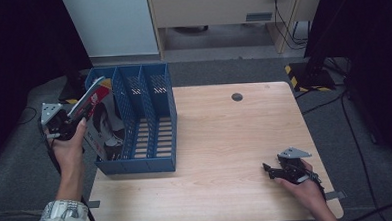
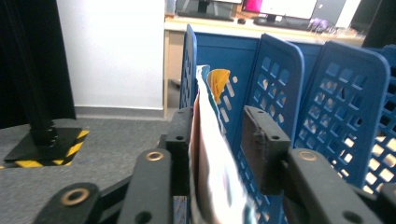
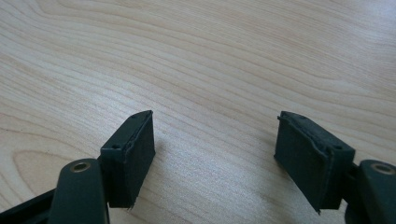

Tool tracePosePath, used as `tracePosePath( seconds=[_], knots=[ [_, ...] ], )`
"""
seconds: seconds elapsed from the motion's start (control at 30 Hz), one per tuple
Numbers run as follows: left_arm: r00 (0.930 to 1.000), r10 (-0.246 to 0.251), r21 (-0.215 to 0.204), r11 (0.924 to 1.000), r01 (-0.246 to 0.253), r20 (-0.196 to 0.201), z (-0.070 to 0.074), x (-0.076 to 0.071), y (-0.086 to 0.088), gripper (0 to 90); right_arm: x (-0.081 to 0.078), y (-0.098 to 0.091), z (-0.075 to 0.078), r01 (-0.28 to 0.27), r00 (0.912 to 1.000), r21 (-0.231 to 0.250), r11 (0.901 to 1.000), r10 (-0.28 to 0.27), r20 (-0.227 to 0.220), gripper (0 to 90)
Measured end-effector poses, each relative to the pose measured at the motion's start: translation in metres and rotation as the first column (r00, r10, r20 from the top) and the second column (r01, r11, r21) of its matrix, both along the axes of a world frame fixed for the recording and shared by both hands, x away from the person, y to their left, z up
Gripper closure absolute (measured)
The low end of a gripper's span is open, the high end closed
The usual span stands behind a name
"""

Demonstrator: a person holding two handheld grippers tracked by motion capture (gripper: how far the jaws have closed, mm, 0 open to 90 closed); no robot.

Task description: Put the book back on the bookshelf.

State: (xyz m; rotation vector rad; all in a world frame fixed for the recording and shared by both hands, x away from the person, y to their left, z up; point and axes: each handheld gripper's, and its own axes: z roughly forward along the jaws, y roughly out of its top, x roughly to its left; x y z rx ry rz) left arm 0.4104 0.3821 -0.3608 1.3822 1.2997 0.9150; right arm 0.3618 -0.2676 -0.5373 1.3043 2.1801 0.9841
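The left tool (image 1: 69, 123) is at the left side of the blue rack (image 1: 156, 157), and a magazine (image 1: 102, 119) stands tilted in the leftmost slot of this rack, its top edge leaning out toward the tool. In the left gripper view the magazine (image 2: 210, 163) passes between the 2 jaws, but there is a gap on the right side between the paper and the pad, so I judge that the jaws are slack around it and do not press on it. The risk, I think, is that the magazine is not yet fully inside: it leans on the outer wall of the rack, and if the tool leaves it like this, it can slide, bend over the wall or fall off the left edge of the worktop (image 1: 225, 139), because the rack stands very near this edge. If the tool pulls away sideways, a jaw can also catch the thin cover and drag it out again, or push the light rack. The right tool (image 1: 271, 171) rests on the worktop near the front right corner, well apart from the rack, with its jaws wide and nothing between them (image 3: 215, 154), so it cannot steady the rack from there. Counting: 1 rack with 3 slots, 1 magazine, 2 tools, 1 worktop with 1 round hole (image 1: 237, 96) near its far edge.
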Motion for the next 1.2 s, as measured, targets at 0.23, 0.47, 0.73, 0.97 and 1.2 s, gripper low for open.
tracePosePath(
  seconds=[0.23,0.47,0.73,0.97,1.2],
  knots=[
    [0.9978,0.027,-0.067,0.9973,-0.031,-0.061,-0.005,0.006,0.007,78.4,0.0,0.0,0.0,0.001,1.0,0.0,1.0,-0.001,0.001,28.7],
    [0.9978,0.01,-0.091,0.9957,-0.016,-0.066,-0.007,0.007,0.009,85.2,0.0,0.0,0.0,0.001,1.0,0.0,1.0,-0.001,0.001,28.6],
    [0.9997,0.018,-0.071,0.9973,-0.019,-0.017,-0.006,-0.001,0.007,86.4,0.0,0.0,0.0,-0.001,1.0,-0.001,1.0,0.001,0.001,28.6],
    [0.9987,0.031,-0.077,0.9966,-0.027,0.041,-0.001,-0.006,0.006,86.6,0.0,0.0,0.0,0.0,1.0,-0.001,1.0,0.0,0.002,28.7],
    [0.9959,0.048,-0.067,0.9968,-0.043,0.077,0.001,-0.005,0.006,86.6,0.0,0.0,0.0,0.0,1.0,-0.001,1.0,0.0,0.002,28.7]
  ],
)
